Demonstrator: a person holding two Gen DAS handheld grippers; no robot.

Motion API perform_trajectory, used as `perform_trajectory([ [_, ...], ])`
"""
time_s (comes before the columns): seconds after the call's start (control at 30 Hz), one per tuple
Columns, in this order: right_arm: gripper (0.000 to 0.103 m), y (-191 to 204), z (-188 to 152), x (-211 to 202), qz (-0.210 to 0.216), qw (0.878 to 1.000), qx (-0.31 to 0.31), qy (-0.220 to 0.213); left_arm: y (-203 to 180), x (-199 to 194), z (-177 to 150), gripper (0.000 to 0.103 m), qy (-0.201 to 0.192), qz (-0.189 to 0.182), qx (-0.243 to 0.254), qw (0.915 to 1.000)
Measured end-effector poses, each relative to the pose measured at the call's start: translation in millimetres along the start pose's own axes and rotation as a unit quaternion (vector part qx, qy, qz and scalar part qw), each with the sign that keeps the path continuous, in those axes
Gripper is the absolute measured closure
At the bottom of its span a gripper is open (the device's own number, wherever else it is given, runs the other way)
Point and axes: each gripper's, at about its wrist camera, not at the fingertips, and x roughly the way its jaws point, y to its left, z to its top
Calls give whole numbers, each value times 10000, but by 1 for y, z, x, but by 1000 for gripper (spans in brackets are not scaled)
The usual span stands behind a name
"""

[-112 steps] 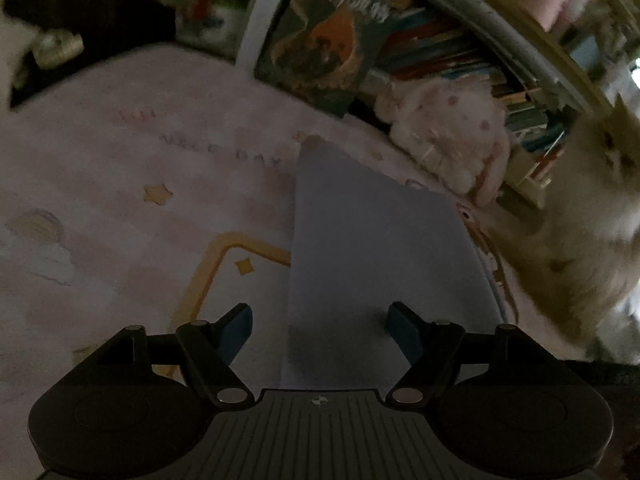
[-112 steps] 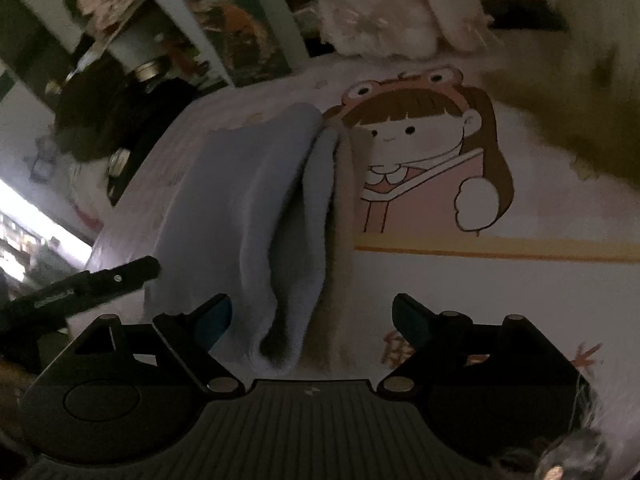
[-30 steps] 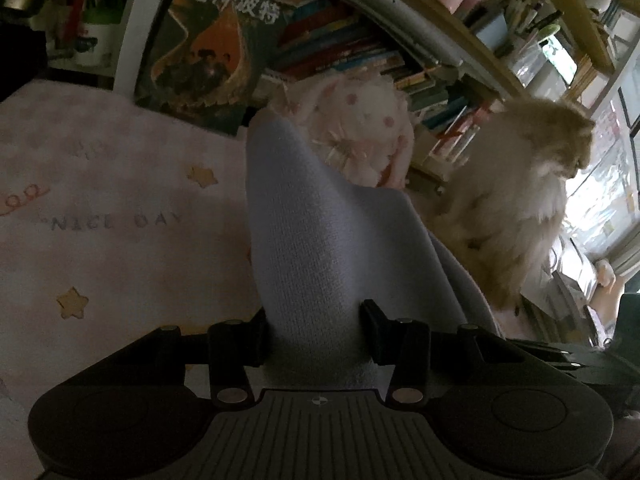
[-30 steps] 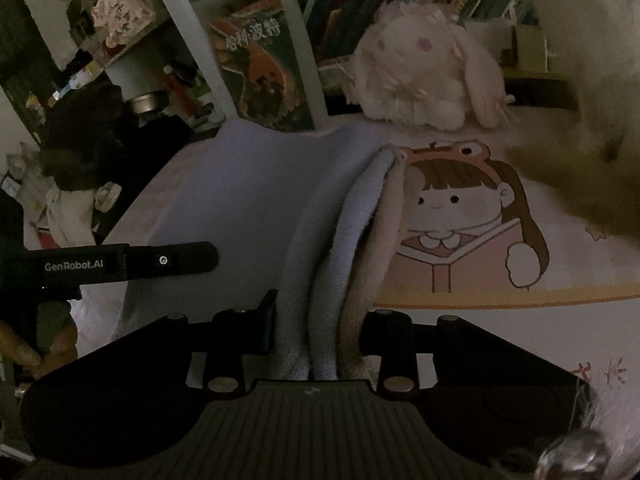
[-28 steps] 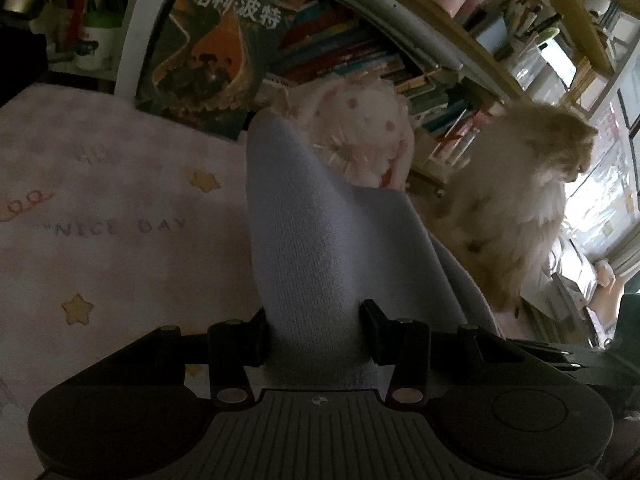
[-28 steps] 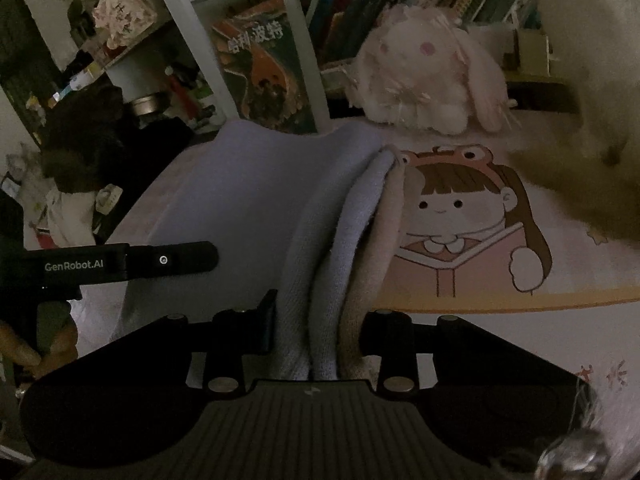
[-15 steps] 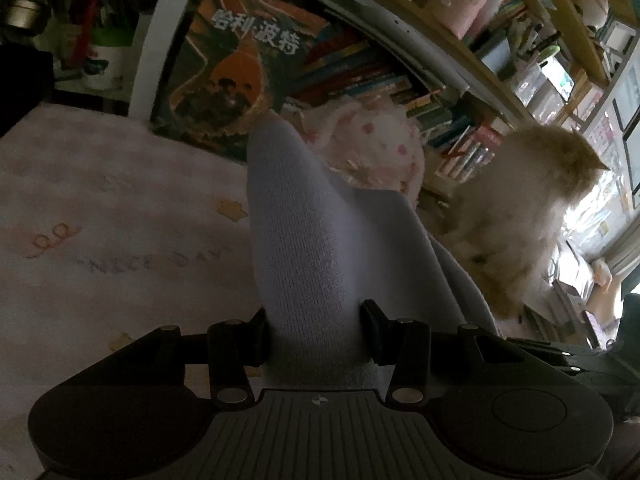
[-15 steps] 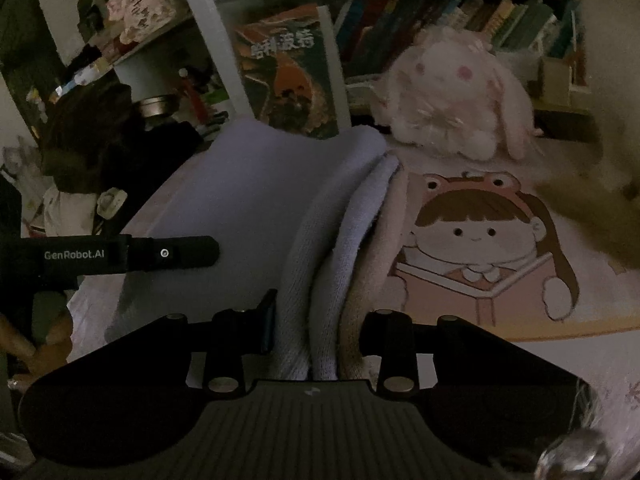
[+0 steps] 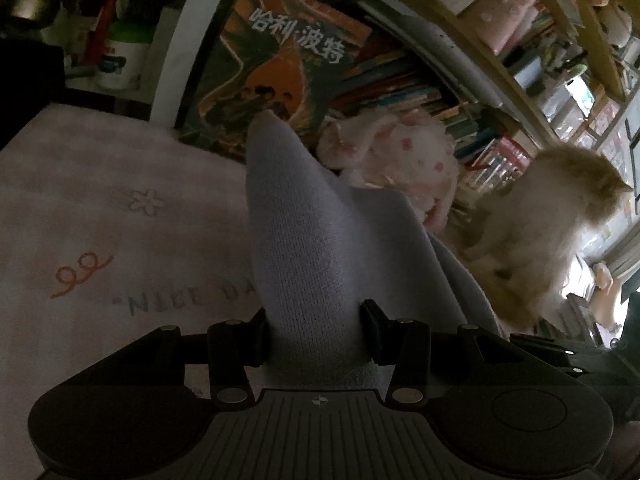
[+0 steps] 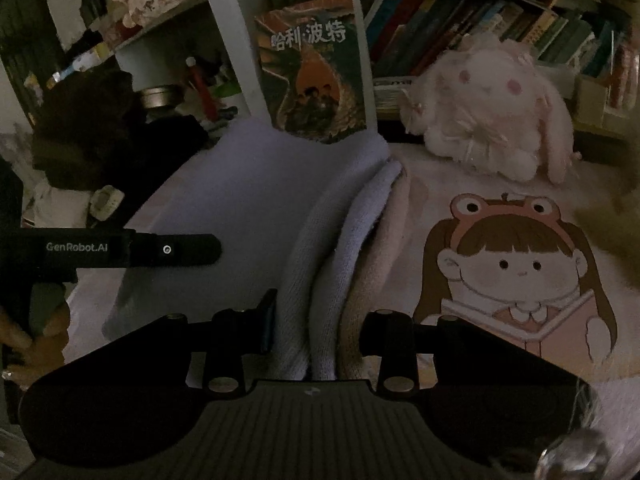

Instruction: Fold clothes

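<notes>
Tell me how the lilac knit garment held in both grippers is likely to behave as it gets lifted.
The lilac garment looks floppy: it sags between the left gripper and right gripper. Its thick knit bunches into several layers, so it probably grips well rather than slipping. It seems light, since the pinched edges alone appear to carry it.

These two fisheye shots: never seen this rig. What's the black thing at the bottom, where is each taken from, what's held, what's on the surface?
No robot here: a person holds a two-finger gripper in each hand, each with a fisheye camera looking forward along its fingers. The black shape at the bottom is the gripper itself.

Left wrist view: the left gripper, jaws shut on a lavender knit garment.

Right wrist view: the right gripper, jaws shut on bunched layers of the same garment. The "GenRobot.AI" bar at left is the other gripper.

The surface is a pink cartoon-print blanket. Behind it are a plush bunny, a bookshelf and a fluffy cat.
</notes>
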Motion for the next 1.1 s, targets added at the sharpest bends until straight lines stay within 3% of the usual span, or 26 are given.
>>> perform_trajectory([
  [0.5,70,-30,36,64,-297,9995,-29,77,19,65,40,58,82,78,39,9999],
  [0.83,66,-48,30,90,-160,9997,153,93,39,84,34,51,176,183,-201,9995],
  [0.9,61,-50,29,90,-174,9996,211,88,37,83,32,48,146,244,-120,9995],
  [1.1,27,-49,28,77,-493,9986,205,-63,20,61,27,36,-269,799,378,9957],
])
